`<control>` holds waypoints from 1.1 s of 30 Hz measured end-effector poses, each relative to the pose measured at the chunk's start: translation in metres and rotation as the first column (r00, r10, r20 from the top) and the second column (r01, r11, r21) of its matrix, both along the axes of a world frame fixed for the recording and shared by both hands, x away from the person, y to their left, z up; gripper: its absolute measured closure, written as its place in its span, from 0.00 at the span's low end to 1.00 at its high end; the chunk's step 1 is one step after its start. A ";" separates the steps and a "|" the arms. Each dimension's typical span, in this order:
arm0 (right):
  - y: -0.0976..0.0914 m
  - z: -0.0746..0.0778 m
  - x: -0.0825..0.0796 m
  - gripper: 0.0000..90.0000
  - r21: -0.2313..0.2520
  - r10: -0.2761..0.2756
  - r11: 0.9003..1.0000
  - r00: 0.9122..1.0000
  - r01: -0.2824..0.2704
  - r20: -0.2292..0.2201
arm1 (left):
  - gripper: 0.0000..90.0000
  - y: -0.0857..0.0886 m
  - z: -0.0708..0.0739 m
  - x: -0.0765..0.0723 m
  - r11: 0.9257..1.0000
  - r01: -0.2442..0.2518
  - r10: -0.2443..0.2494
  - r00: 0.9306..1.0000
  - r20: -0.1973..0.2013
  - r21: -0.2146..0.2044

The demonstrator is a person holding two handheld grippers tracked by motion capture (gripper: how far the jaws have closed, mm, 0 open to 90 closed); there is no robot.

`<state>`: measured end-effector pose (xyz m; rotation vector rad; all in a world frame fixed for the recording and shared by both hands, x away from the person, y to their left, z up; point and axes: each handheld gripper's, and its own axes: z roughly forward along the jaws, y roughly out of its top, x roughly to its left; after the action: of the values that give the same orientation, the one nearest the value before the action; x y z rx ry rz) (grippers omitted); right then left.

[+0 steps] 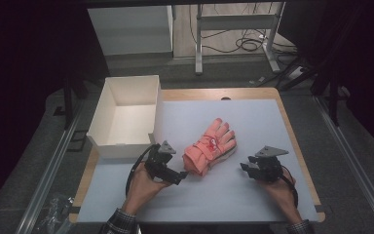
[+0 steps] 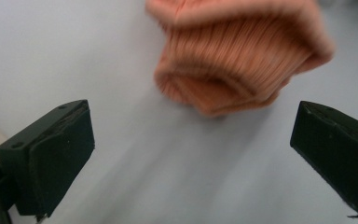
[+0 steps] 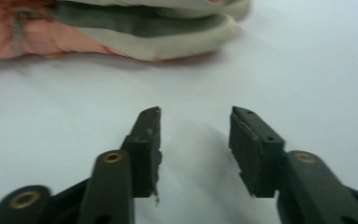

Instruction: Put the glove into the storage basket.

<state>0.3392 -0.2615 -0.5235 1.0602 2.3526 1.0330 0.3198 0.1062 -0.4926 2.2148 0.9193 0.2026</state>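
1. I am looking down on a wooden desk [image 1: 292, 131] covered by a pale grey mat [image 1: 253, 122]. An open white cardboard box [image 1: 126, 114] is sitting at the desk's far left corner.
2. A pair of salmon-pink knitted gloves [image 1: 209, 146] with a cream palm patch is lying stacked on the mat, near the middle, just right of the box, with the fingers pointing away from me and the ribbed cuff toward me.
3. I am holding the left gripper [image 1: 180, 175] low over the mat, just beside the cuff end of the gloves. In the left gripper view its jaws are standing wide apart, released, with the ribbed cuff [image 2: 237, 60] ahead of them and not between them.
4. I am holding the right gripper [image 1: 246, 168] to the right of the gloves, apart from them. In the right gripper view its jaws are parted with bare mat between them, grasping nothing; the gloves' cream edge [image 3: 158, 42] is lying beyond the tips.
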 end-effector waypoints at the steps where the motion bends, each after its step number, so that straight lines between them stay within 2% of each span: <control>1: -0.002 0.000 0.001 0.56 -0.002 -0.006 1.000 1.000 0.006 0.001 | 0.00 -0.002 0.005 0.002 1.000 0.007 -0.007 1.000 -0.004 -0.004; 5: -0.013 0.000 0.003 0.47 -0.011 -0.038 0.999 0.999 0.038 0.012 | 0.00 -0.011 0.019 0.010 1.000 0.025 -0.025 1.000 -0.006 0.004; 9: -0.023 -0.001 0.006 0.39 -0.025 -0.071 0.997 0.997 0.071 0.019 | 0.00 -0.025 0.029 0.025 0.999 0.041 -0.041 0.999 -0.012 0.014; 12: -0.030 -0.003 0.009 0.34 -0.042 -0.098 0.994 0.995 0.099 0.028 | 0.00 -0.041 0.032 0.036 0.998 0.057 -0.056 0.998 -0.022 0.036; 14: -0.034 -0.004 0.010 0.31 -0.032 -0.111 0.993 0.994 0.111 0.013 | 0.00 -0.053 0.034 0.043 0.996 0.069 -0.068 0.997 -0.025 0.054; 18: -0.034 -0.004 0.011 0.29 -0.028 -0.106 0.994 0.994 0.106 0.000 | 0.00 -0.077 0.035 0.057 0.992 0.101 -0.098 0.994 -0.037 0.080; 20: -0.035 -0.004 0.011 0.29 -0.024 -0.105 0.994 0.994 0.105 -0.002 | 0.00 -0.089 0.032 0.066 0.988 0.114 -0.109 0.993 -0.048 0.107; 25: -0.035 -0.005 0.011 0.28 -0.024 -0.104 0.994 0.995 0.104 -0.003 | 0.00 -0.104 0.020 0.076 0.982 0.120 -0.108 0.990 -0.087 0.145; 27: -0.035 -0.005 0.011 0.28 -0.023 -0.104 0.994 0.995 0.104 -0.003 | 0.00 -0.109 0.014 0.078 0.976 0.124 -0.108 0.990 -0.095 0.178; 31: -0.035 -0.005 0.011 0.28 -0.023 -0.105 0.994 0.995 0.104 -0.004 | 0.00 -0.117 0.002 0.082 0.968 0.127 -0.105 0.988 -0.109 0.216; 33: -0.035 -0.005 0.011 0.28 -0.023 -0.104 0.994 0.995 0.104 -0.003 | 0.00 -0.122 -0.005 0.082 0.959 0.129 -0.104 0.988 -0.110 0.253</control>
<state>0.3506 -0.2965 -0.5284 1.1644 2.2801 0.9653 0.4015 -0.0153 -0.4979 2.5324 0.8492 0.1699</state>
